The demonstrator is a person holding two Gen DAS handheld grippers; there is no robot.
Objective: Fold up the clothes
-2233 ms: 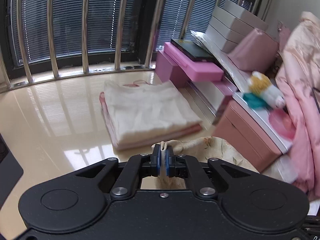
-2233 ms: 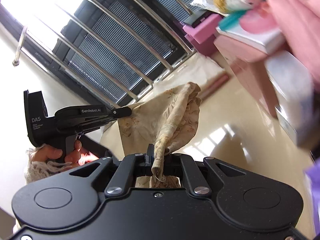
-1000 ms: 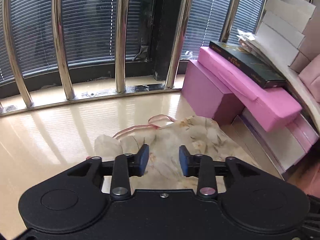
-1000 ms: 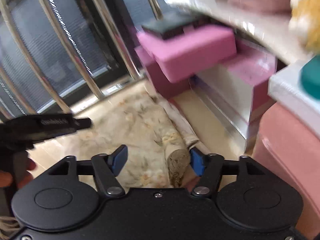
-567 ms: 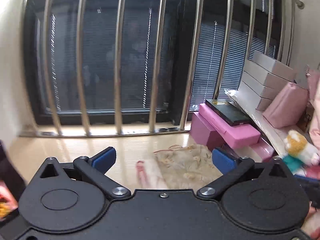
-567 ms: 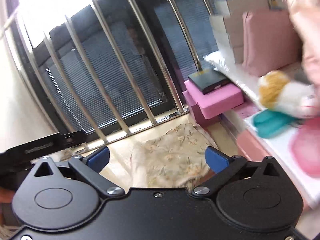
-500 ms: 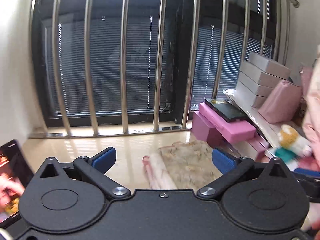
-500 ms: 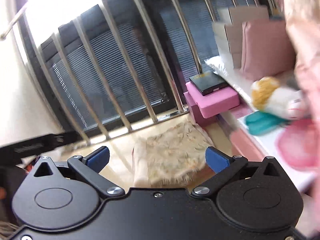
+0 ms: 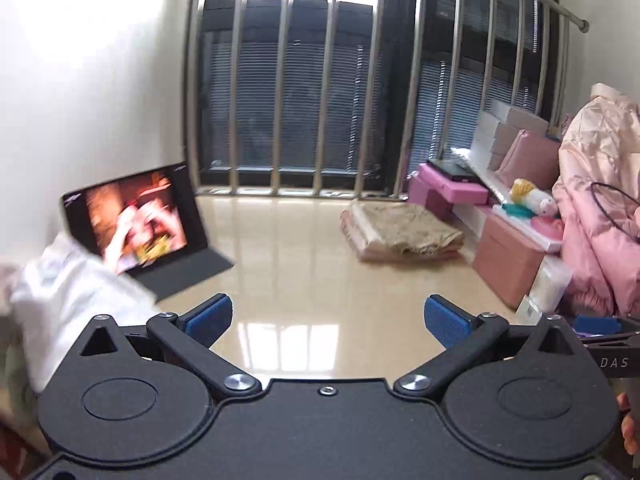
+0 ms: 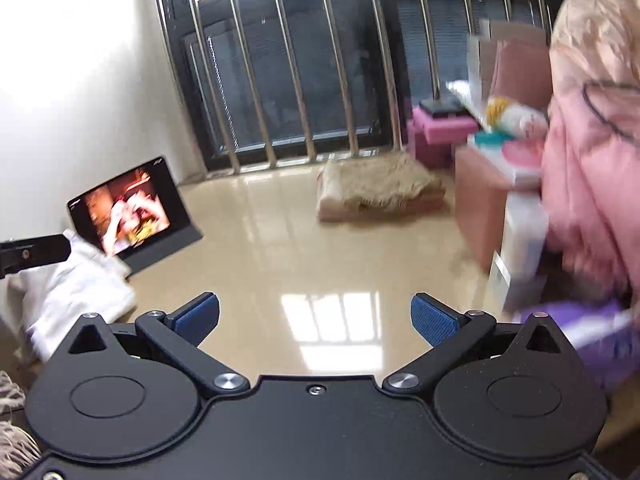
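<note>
Left wrist view reads "DAS" on the right gripper's (image 9: 612, 360) handle (lower right edge); left gripper (image 9: 326, 320) and right both gape fully, empty.

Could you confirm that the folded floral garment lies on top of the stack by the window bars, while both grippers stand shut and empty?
Not quite: the left gripper and right gripper stand wide open, as each wrist view shows. Both are empty, and the floral garment does lie on the stack by the window bars.
</note>
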